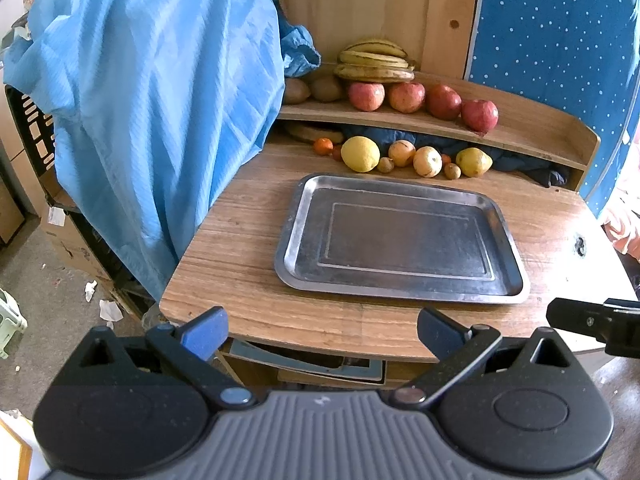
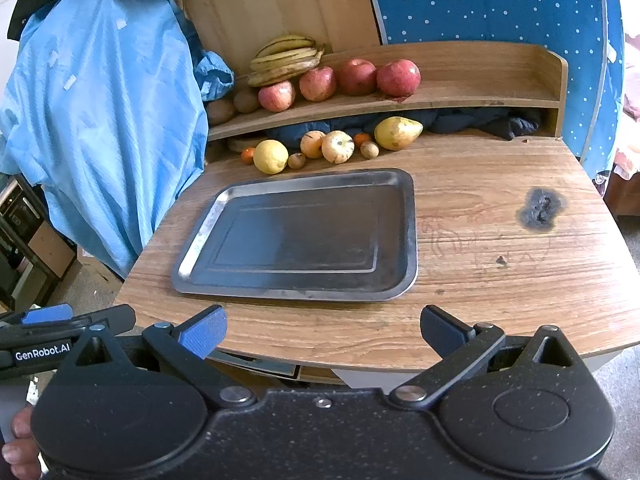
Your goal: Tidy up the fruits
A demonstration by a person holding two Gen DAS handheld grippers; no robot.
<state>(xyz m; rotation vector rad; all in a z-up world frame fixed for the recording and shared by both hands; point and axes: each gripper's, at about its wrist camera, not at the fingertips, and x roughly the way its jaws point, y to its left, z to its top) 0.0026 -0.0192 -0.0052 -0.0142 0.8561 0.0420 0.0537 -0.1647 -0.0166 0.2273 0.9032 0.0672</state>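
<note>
An empty metal tray (image 1: 304, 216) (image 2: 408, 216) lies on the wooden table. Behind it a row of fruit lies on the table: a lemon (image 1: 360, 153) (image 2: 271, 156), oranges, small kiwis and a yellow pear (image 1: 474, 162) (image 2: 397, 132). On the shelf above lie several red apples (image 1: 406, 97) (image 2: 357, 76), bananas (image 1: 374, 61) (image 2: 286, 59) and kiwis. My left gripper (image 1: 322, 332) is open and empty at the table's front edge. My right gripper (image 2: 323, 330) is open and empty there too, to its right.
A blue cloth (image 1: 160, 100) (image 2: 108, 112) hangs over something at the table's left side. A dark cloth (image 2: 480, 120) fills the space under the shelf. A burn mark (image 2: 541, 210) is on the table's right. Boxes and litter lie on the floor at left.
</note>
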